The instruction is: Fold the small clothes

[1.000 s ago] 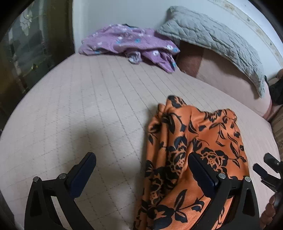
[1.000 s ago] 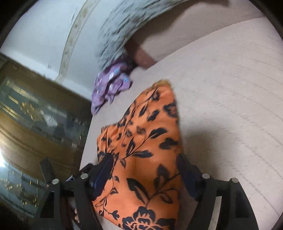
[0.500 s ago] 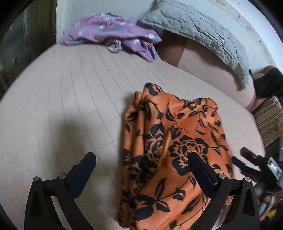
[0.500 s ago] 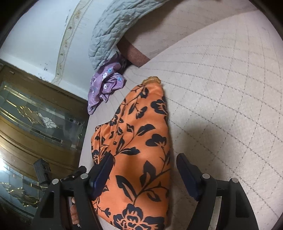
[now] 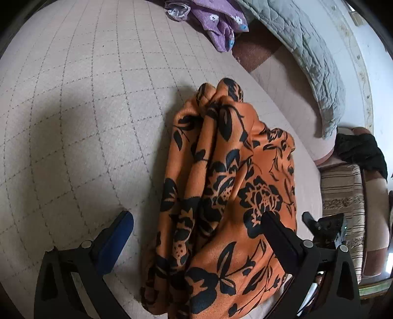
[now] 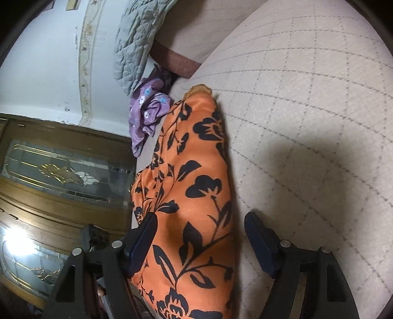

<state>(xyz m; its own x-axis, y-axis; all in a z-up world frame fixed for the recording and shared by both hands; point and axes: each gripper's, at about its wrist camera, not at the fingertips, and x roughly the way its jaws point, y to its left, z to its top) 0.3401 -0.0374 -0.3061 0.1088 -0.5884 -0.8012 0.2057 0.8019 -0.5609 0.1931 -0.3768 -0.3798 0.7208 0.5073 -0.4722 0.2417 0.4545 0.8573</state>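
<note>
The orange floral garment [image 5: 228, 196] lies in a rumpled, lengthwise bunch on the quilted bed cover [image 5: 86, 110], so by the look of it no neat fold is made yet; flattening and folding remain. The left gripper [image 5: 196, 235] hangs low over the near end of the cloth, jaws wide, gripping nothing; the fabric runs forward between its fingers, nearer the right one. The right gripper [image 6: 199, 235] likewise points along the garment, jaws spread, cloth between them against the left finger. A purple floral garment [image 5: 216, 22] lies well ahead.
</note>
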